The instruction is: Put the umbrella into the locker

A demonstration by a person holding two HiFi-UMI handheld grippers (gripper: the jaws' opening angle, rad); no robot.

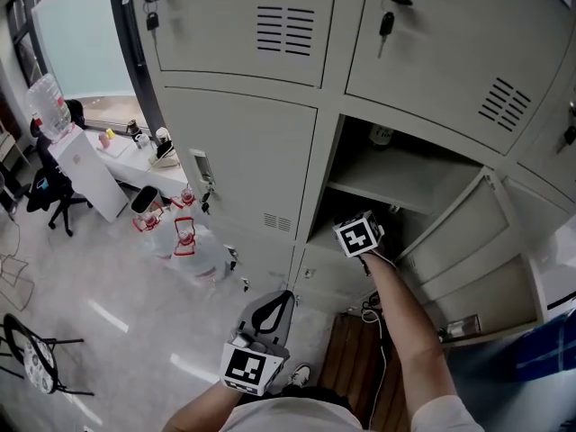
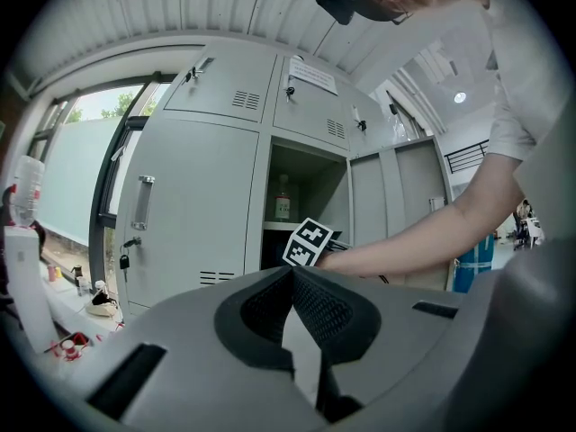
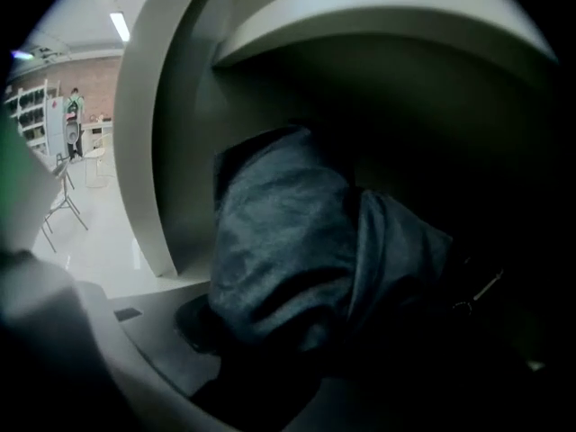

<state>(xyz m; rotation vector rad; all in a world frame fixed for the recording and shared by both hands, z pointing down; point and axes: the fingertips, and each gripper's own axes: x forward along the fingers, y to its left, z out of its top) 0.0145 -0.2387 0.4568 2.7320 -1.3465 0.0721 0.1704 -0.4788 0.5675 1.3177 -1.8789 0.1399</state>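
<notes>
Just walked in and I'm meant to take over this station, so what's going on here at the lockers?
A person works with a handheld gripper in each hand. The right gripper is closed on a folded dark umbrella and reaches into the open locker, under its shelf. The umbrella is not yet released. The left gripper is shut on nothing, held low outside it.

Open locker (image 1: 355,165) sits right of a closed door (image 1: 238,156); its own door (image 1: 468,241) swings out to the right. Inside is a shelf (image 1: 396,185) with a bottle (image 2: 283,198) on it. The right hand-held gripper (image 1: 360,235) reaches in under the shelf, with the umbrella (image 3: 288,250) between its jaws. The left hand-held gripper (image 1: 261,331) sits nearer, out in front of the lockers. Water jugs (image 1: 184,241) stand on the floor to the left.
</notes>
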